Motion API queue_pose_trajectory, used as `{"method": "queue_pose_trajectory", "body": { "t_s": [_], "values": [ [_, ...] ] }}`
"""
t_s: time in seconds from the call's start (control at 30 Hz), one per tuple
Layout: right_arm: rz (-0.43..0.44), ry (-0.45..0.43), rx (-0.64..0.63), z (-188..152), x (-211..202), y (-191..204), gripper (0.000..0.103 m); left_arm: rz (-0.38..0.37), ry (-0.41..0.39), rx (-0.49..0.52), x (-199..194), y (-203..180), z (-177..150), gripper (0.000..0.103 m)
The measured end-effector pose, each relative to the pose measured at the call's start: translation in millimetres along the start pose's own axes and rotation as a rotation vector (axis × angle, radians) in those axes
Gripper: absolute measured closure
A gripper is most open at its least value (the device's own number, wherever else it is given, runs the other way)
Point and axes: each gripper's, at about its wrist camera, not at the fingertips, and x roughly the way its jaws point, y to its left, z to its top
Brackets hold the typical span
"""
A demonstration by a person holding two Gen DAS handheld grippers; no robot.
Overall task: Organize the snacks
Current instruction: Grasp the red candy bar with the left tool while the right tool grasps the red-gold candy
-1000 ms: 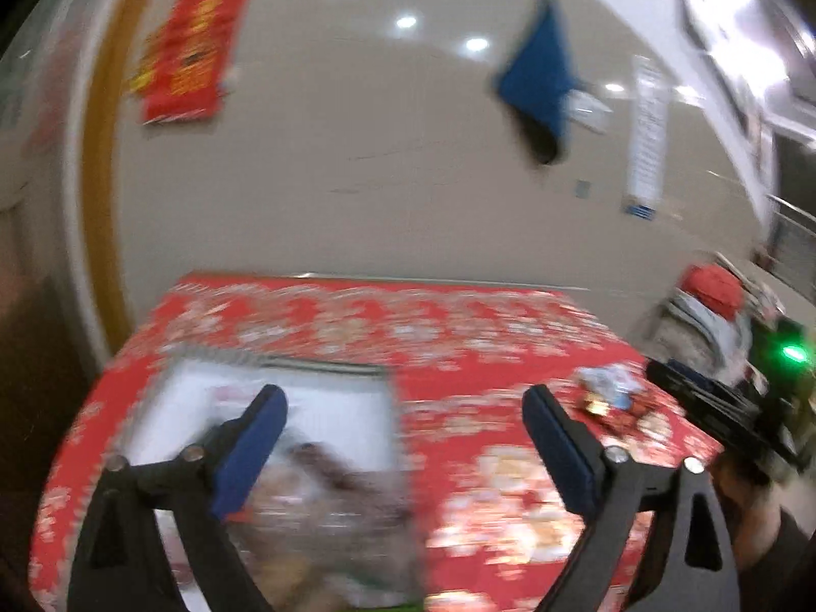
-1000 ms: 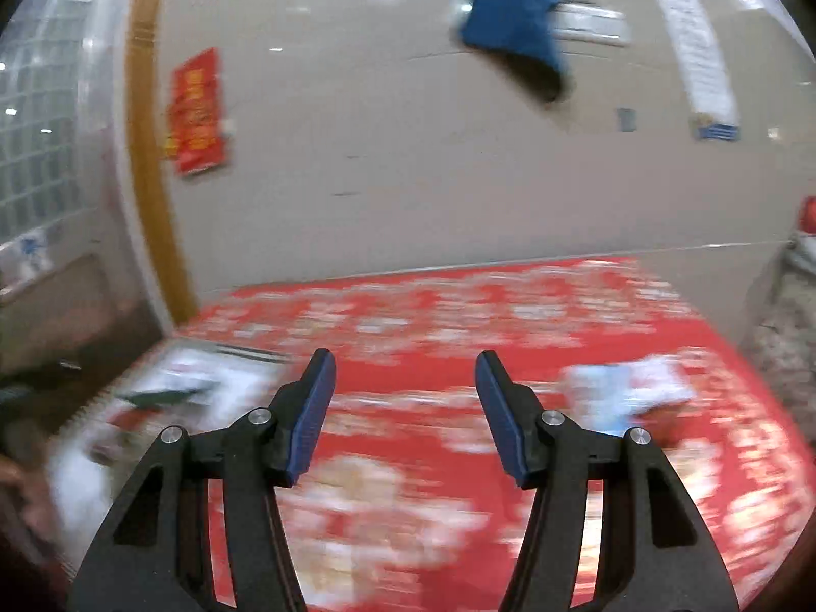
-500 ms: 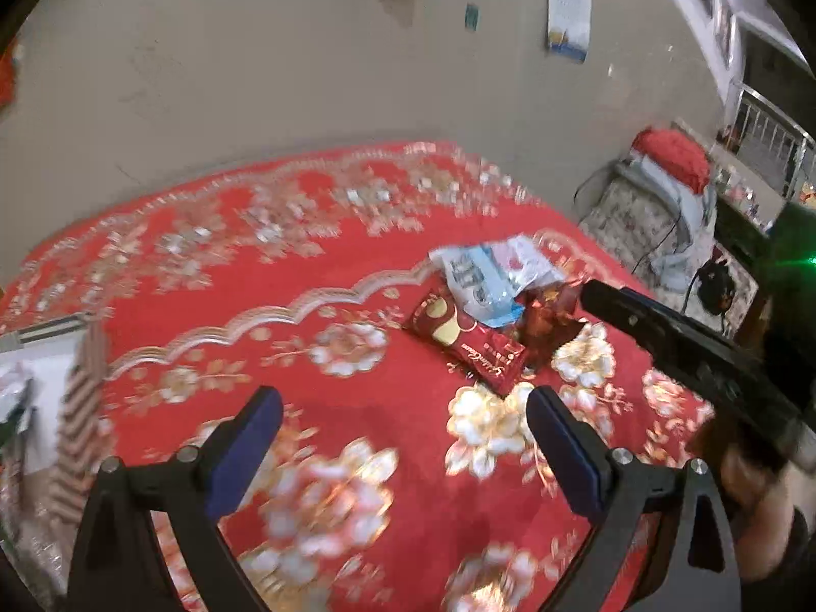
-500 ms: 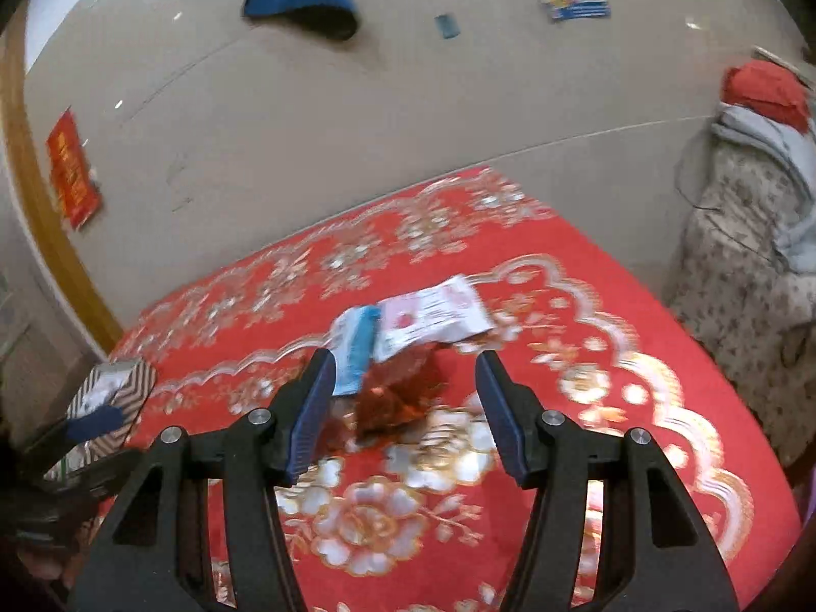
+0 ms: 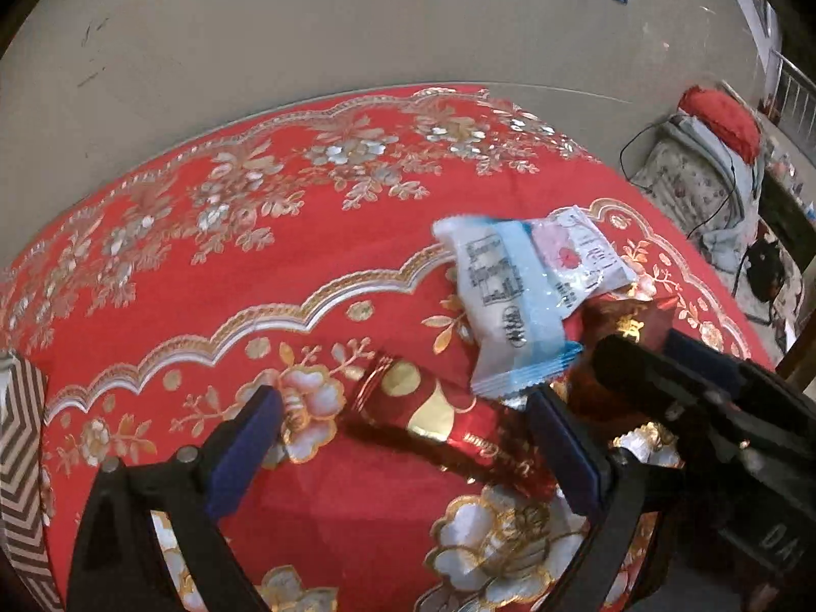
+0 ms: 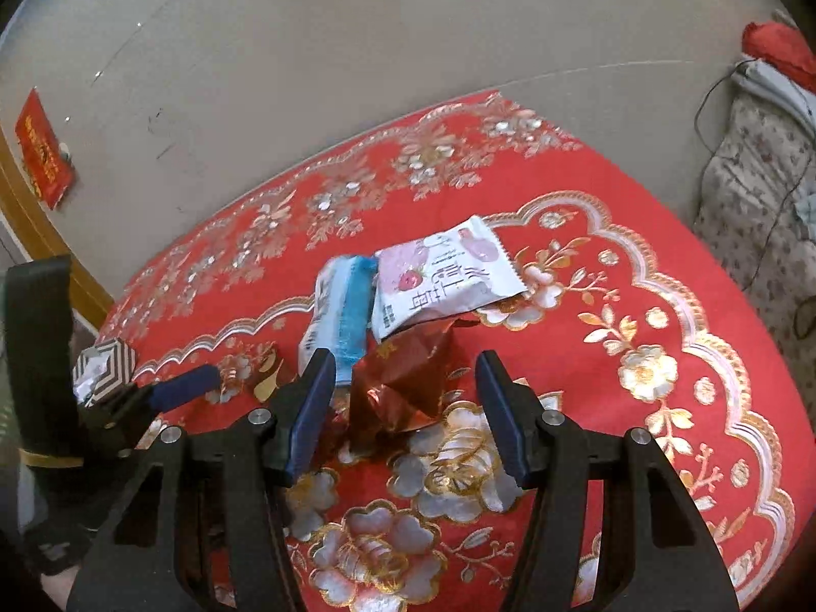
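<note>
Several snack packets lie in a small pile on the red floral tablecloth (image 5: 255,265). In the left wrist view, my open left gripper (image 5: 408,408) straddles a long red-and-gold packet (image 5: 438,423). Behind it lie a white-and-blue packet (image 5: 505,306) and a pink-and-white packet (image 5: 581,255). In the right wrist view, my open right gripper (image 6: 403,372) straddles a crumpled dark red foil packet (image 6: 403,382), below the blue packet (image 6: 347,306) and the pink strawberry packet (image 6: 438,280). Neither gripper holds anything.
A box with a brown-and-white zigzag pattern (image 5: 15,459) stands at the table's left edge; it also shows in the right wrist view (image 6: 102,362). Beyond the table is tiled floor (image 6: 357,51). A floral-covered seat with cables (image 6: 755,194) stands to the right.
Both grippers swung from the box side toward the snack pile and came down close. Each now straddles a packet, jaws still open.
</note>
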Motion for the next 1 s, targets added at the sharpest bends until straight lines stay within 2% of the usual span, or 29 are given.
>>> {"method": "queue_pose_trajectory", "body": {
  "t_s": [0.03,0.07,0.13,0.17,0.33,0.4,0.47,0.7,0.73,0.77,0.83,0.9,0.97,1.0],
  "values": [
    [0.004,0.012,-0.005,0.4,2.4,0.5,0.054,-0.001,-0.001,0.013,0.1,-2.3,0.4,0.015],
    [0.016,0.029,-0.004,0.4,4.8,-0.1,0.064,-0.009,-0.006,0.019,-1.7,-3.6,0.5,0.026],
    [0.028,0.035,0.008,-0.6,4.0,-2.6,0.064,-0.007,-0.011,0.022,-6.4,-4.7,-0.4,0.043],
    [0.029,0.037,0.007,-1.2,2.8,-2.9,0.065,-0.001,-0.012,0.012,-8.6,-2.9,-0.2,0.048],
    [0.028,0.043,0.008,-5.0,-1.4,-2.6,0.066,-0.035,-0.014,0.003,-22.6,11.0,-14.9,0.051],
    [0.031,0.040,0.004,-7.3,-4.1,-0.6,0.066,-0.062,-0.042,0.004,-35.1,18.5,-23.5,0.061],
    [0.033,0.035,0.000,-9.3,-7.4,2.0,0.066,-0.095,-0.038,-0.008,-44.3,27.5,-30.8,0.084],
    [0.049,0.022,0.022,-17.4,-16.6,3.5,0.065,-0.145,-0.027,-0.010,-54.8,41.5,-51.6,0.081],
    [0.045,0.023,0.029,-18.4,-16.1,2.4,0.065,-0.149,-0.025,-0.015,-53.9,41.9,-51.4,0.073],
    [0.044,0.027,0.038,-19.4,-15.4,1.3,0.065,-0.165,-0.021,-0.018,-53.8,42.0,-51.9,0.058],
    [0.047,0.033,0.043,-20.9,-14.2,0.5,0.065,-0.185,-0.030,0.004,-55.5,39.3,-52.5,0.042],
    [0.047,0.031,0.043,-21.0,-14.6,0.8,0.065,-0.185,-0.059,0.068,-60.0,31.9,-50.6,0.035],
    [0.049,0.033,0.039,-21.0,-14.7,1.2,0.065,-0.138,-0.103,0.168,-63.3,23.3,-46.0,0.023],
    [0.050,0.034,0.040,-21.0,-14.4,1.0,0.065,-0.111,-0.126,0.212,-63.8,20.6,-43.2,0.021]
  ]
}}
